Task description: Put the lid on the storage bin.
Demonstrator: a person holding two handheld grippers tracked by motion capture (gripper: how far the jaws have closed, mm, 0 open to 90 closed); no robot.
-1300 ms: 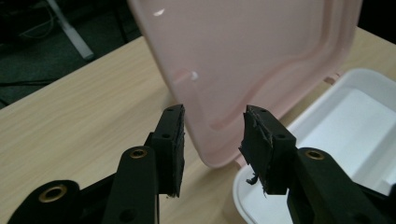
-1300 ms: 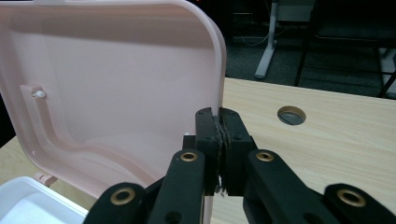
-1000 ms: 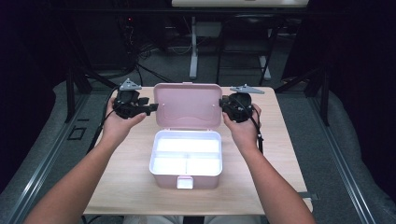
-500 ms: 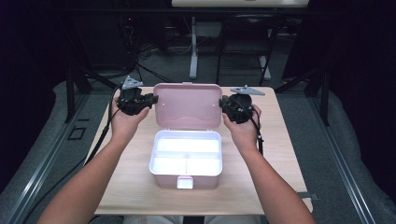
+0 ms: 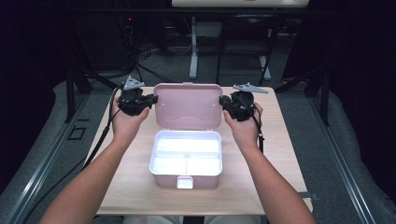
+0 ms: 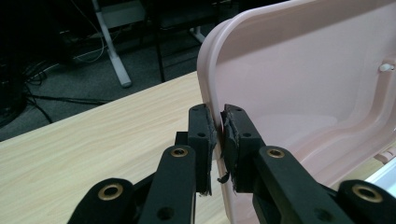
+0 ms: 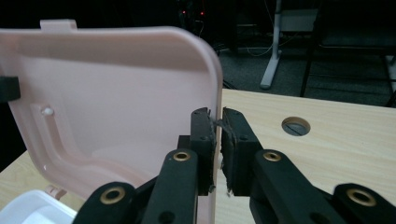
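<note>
- Pale pink plastic, smooth and glossy: one box [image 5: 185,158] with rounded corners, at the centre of the table [image 5: 285,154], its long axis running 9 to 3 o'clock.
- One lid [image 5: 188,106], same pink plastic, standing upright from the box's far edge at 12 o'clock; its hollow inner face looks toward the person.
- Box inside is white, split into three compartments: one long at the back, two at the front. One small latch tab at 6 o'clock.
- Left gripper [image 6: 218,135]: jaws have just been closing, now pinched on the lid's 9 o'clock edge, pads on both faces.
- Right gripper [image 7: 218,140]: clamped on the lid's 3 o'clock edge.
- Table: light wood grain, one round hole [image 7: 296,125] near the right gripper.
</note>
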